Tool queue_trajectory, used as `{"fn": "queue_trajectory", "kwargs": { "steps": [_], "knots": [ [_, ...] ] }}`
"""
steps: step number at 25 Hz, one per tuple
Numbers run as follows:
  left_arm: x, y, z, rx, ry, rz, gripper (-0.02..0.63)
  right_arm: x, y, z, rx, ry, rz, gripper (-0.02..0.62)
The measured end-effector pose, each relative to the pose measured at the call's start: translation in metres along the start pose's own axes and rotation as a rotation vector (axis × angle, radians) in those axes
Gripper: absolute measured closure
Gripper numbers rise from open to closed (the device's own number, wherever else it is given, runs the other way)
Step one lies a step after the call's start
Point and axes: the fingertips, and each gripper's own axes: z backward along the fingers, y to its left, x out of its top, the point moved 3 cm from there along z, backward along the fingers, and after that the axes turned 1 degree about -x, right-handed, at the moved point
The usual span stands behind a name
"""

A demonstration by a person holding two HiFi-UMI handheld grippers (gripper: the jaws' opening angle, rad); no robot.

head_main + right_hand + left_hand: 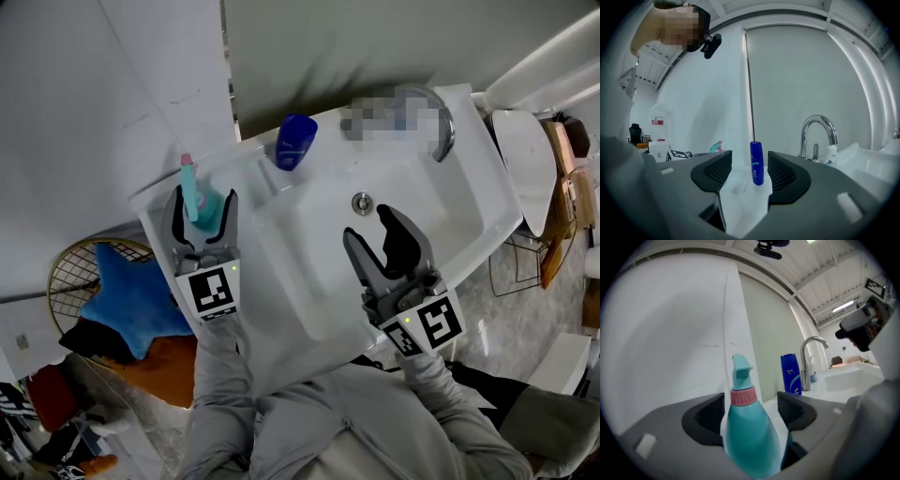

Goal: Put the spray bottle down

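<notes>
While your left claw (pixel 203 197) sits at the left middle of the head view, its jaws stand wide with the teal spray bottle (pixel 198 202) upright between them. In the left gripper view the pads flank its pink collar without touching it. Lower down, the bottle's body fills the gap, and you cannot tell whether it meets the jaws. The bottle stands at the left corner of the white sink (pixel 309 281), on its rim. Your right claw (pixel 369 223) hovers over the basin at centre right, jaws wide, nothing held. 1 blue bottle (pixel 294 141) stands on the rim at upper centre, with the chrome faucet (pixel 442 117) to its right.
</notes>
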Motion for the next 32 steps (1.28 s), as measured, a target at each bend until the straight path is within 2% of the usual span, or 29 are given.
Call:
{"fn": "queue_trajectory", "kwargs": {
  "steps": [4, 19, 32],
  "knots": [
    [0.008, 0.000, 0.012, 0.008, 0.020, -0.004, 0.224, 0.004, 0.004, 0.003, 0.013, -0.009, -0.002, 0.357],
    [0.030, 0.000, 0.072, 0.027, 0.012, -0.024, 0.224, 0.009, 0.031, 0.022, 0.051, -0.046, -0.018, 0.357],
    [0.051, -0.012, 0.129, -0.017, -0.010, -0.048, 0.224, 0.013, 0.055, 0.051, 0.035, -0.072, -0.018, 0.357]
  ]
}}
